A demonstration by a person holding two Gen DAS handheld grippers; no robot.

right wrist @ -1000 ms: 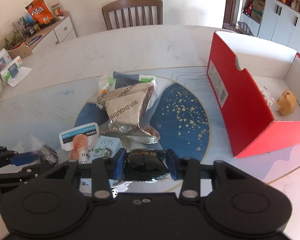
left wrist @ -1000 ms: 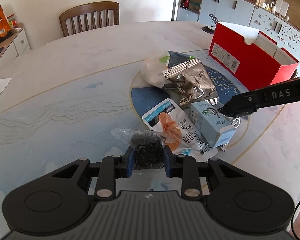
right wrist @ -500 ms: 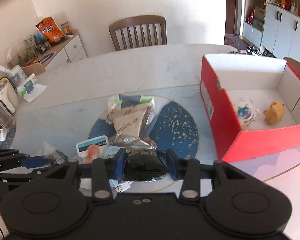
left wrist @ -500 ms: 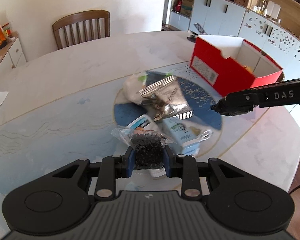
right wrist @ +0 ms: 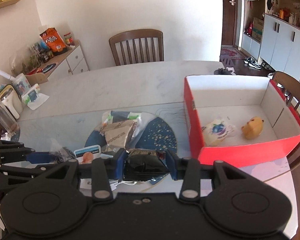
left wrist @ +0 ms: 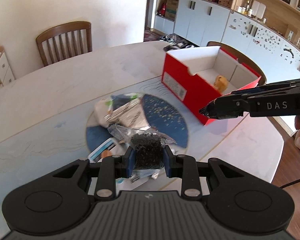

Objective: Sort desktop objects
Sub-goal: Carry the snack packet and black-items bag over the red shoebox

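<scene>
Your left gripper (left wrist: 148,158): clamped on the clear bag of black granules (left wrist: 145,147).
Your right gripper (right wrist: 146,165): clamped on the black packet (right wrist: 144,163).
Red box (right wrist: 194,118): held a yellow toy (right wrist: 252,127).

The surface (right wrist: 130,84) carries an open box (right wrist: 192,120) at the right and a pile of packets (right wrist: 118,132) at the centre, well apart from the box. Inside the box, a sachet (right wrist: 218,130) lies to the left of a small toy (right wrist: 253,127), the two apart. A chair (right wrist: 137,46) stands behind the far edge of the surface; a second chair (right wrist: 294,92) stands behind the box. A cabinet (right wrist: 70,60) stands to the left, with a snack bag (right wrist: 53,40) on top. The left hand-held gripper (left wrist: 148,158) holds a bag of granules (left wrist: 148,148) above the pile. The right hand-held gripper (right wrist: 145,165) holds a dark packet (right wrist: 144,166) in front of the pile, left of the box.
</scene>
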